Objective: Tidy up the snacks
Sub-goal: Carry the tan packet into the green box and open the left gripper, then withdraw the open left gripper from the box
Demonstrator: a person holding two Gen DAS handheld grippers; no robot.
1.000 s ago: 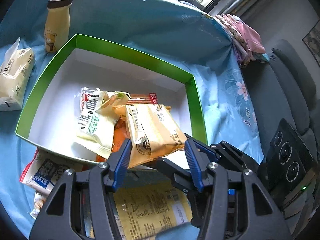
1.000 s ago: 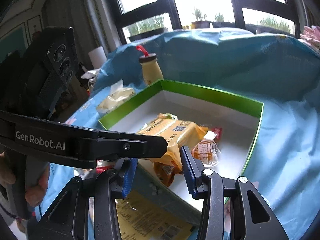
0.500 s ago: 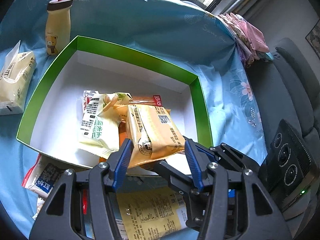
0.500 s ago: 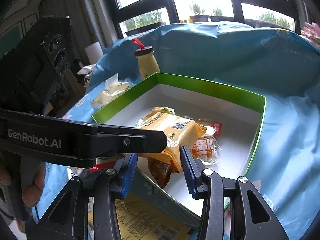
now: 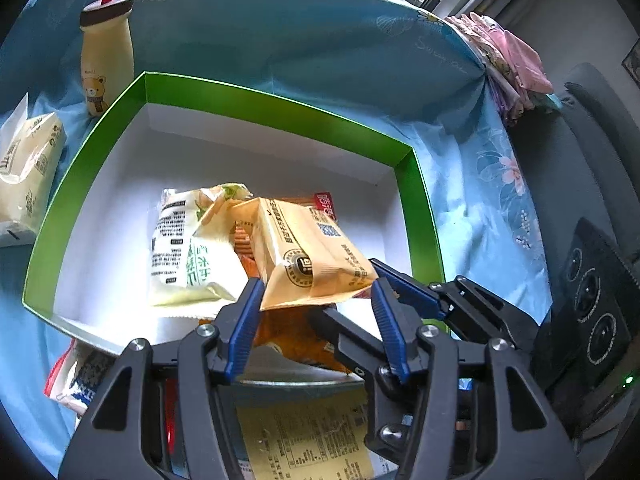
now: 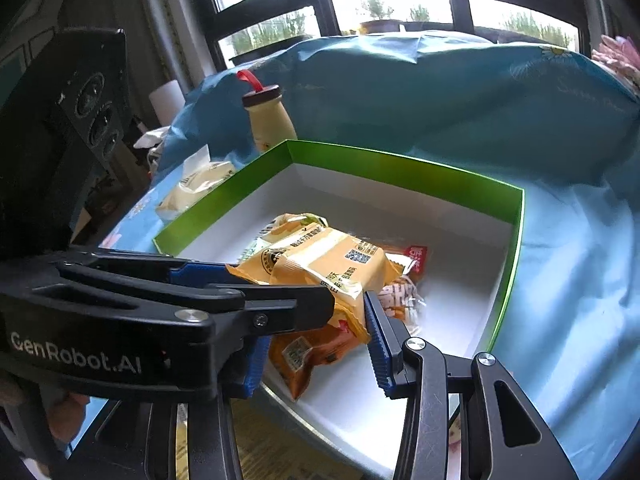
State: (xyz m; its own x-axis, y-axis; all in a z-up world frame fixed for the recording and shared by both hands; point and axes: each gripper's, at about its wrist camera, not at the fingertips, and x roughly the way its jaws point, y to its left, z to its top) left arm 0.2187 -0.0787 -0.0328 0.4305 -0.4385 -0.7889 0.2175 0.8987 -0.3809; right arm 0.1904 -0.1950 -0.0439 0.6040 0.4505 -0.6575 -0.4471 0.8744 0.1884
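Two hand-held black tongs with blue pads meet over a shallow box with green outer walls and a white inside, set on a tabletop covered by a blue floral cloth.

The left tongs hover at the near edge of the box. Their jaws are opening, and the crimped end of a tan snack packet lies between the pads; the left pad sits right at the packet's edge, the right pad just clear of it.

The right tongs stand part open. The same tan packet and an orange packet beneath it lie between their pads; whether the pads press on either I cannot tell.

The tan packet rests on a small heap inside the box, beside a white-and-green packet and over a red-cornered wrapper.

Outside the box, a cream bottle with a bear picture stands at its far left corner, near a soft tissue pack. More snack packets lie on the cloth by the near wall.
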